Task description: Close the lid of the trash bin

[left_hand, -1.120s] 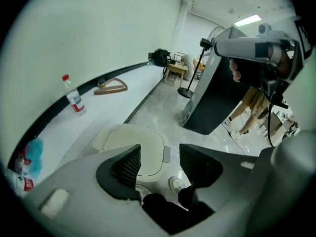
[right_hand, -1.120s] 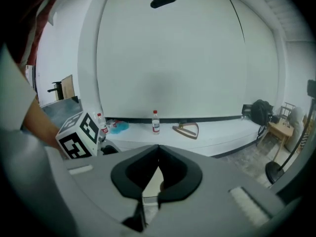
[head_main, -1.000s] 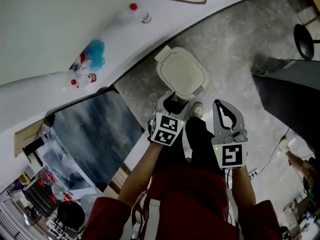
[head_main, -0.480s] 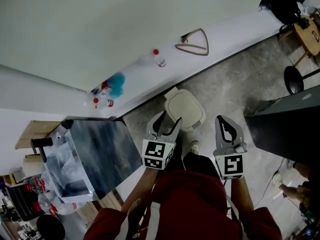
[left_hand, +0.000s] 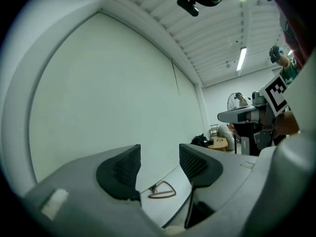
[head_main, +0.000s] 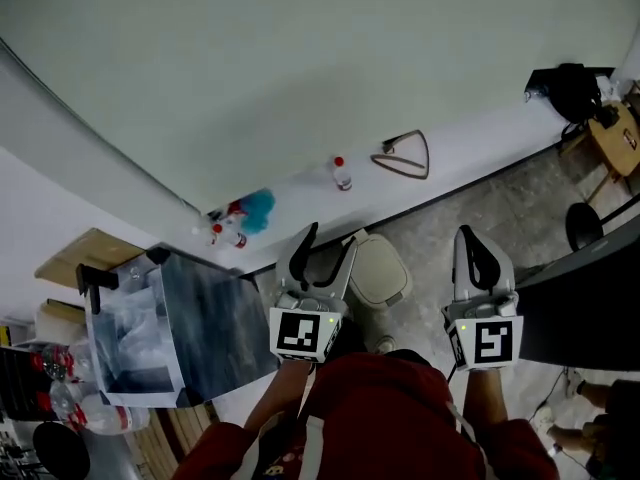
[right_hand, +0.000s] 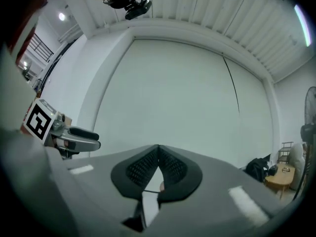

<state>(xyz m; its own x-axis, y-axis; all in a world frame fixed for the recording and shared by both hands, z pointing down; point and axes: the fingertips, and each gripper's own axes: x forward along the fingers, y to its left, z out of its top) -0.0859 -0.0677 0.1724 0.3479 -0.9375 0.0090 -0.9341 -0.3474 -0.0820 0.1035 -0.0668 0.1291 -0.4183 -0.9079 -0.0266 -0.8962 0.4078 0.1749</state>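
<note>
The trash bin [head_main: 381, 273] stands on the floor against the white ledge, and its beige lid lies flat on top. My left gripper [head_main: 330, 240] is raised just left of the bin, above it, jaws apart and empty. In the left gripper view the left gripper [left_hand: 159, 154] faces the wall. My right gripper [head_main: 471, 236] is held up to the right of the bin, well apart from it. In the right gripper view the right gripper [right_hand: 158, 152] has its pads pressed together with nothing between them.
A white ledge [head_main: 470, 138] runs along the wall and carries a wire hanger [head_main: 403, 155], a bottle [head_main: 342, 174] and a blue item [head_main: 256, 209]. A clear-sided cabinet [head_main: 170, 333] stands at left. A dark desk [head_main: 590, 303] and a black stool [head_main: 584, 225] are at right.
Both grippers have lifted up and away from the bin, the left one coming off the lid. The view has tilted up, so the bin now looks smaller and farther.
</note>
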